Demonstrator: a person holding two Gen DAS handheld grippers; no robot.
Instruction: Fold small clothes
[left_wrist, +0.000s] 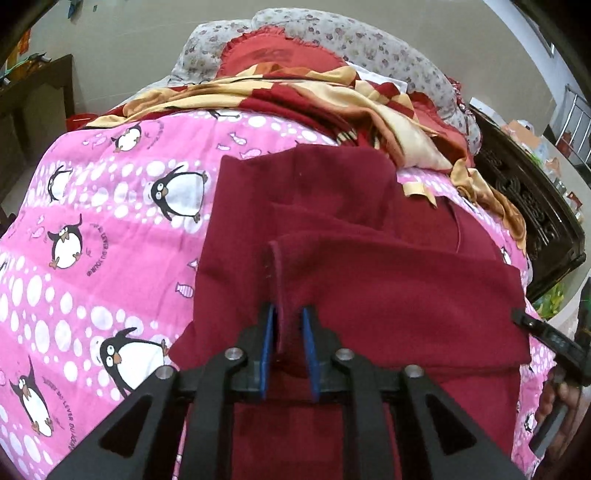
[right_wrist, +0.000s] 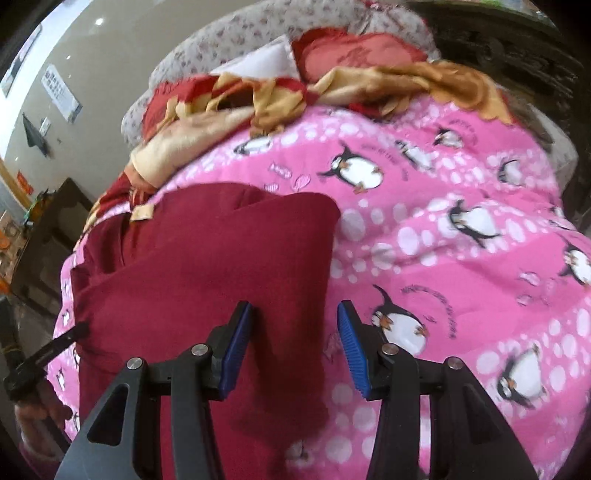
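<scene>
Garment: you have a maroon garment (left_wrist: 369, 280) lying on the pink penguin quilt (left_wrist: 92, 229), partly folded, with one layer doubled over the rest.

Left tongs: your left tongs (left_wrist: 288, 347) stand narrowly apart, with a raised fold edge of the garment running up between the blue pads (left_wrist: 266, 350). The cloth fills the gap and touches the left pad; whether both pads press on it you cannot tell from this view.

Right tongs: your right tongs (right_wrist: 295, 350) stand clearly apart, with daylight on both sides of the gap. The garment's right edge passes under the gap; the left pad (right_wrist: 236, 350) sits over maroon cloth, the right pad over pink quilt. Neither pad grips anything.

Garment against left tongs: the doubled layer spreads away from the pads to the right and ahead, its near corner rising at the tongs.

Garment against right tongs: most of the cloth lies left of and ahead of the pads; its far corner ends near the middle of the quilt.

Other hand seen: in the left view your right tongs show at the right edge, at the garment's border; in the right view your left tongs show at the left edge, likewise at its border.

Beyond: a red and cream blanket (left_wrist: 332, 96) lies heaped at the quilt's far end, before a floral pillow (left_wrist: 369, 40).
</scene>
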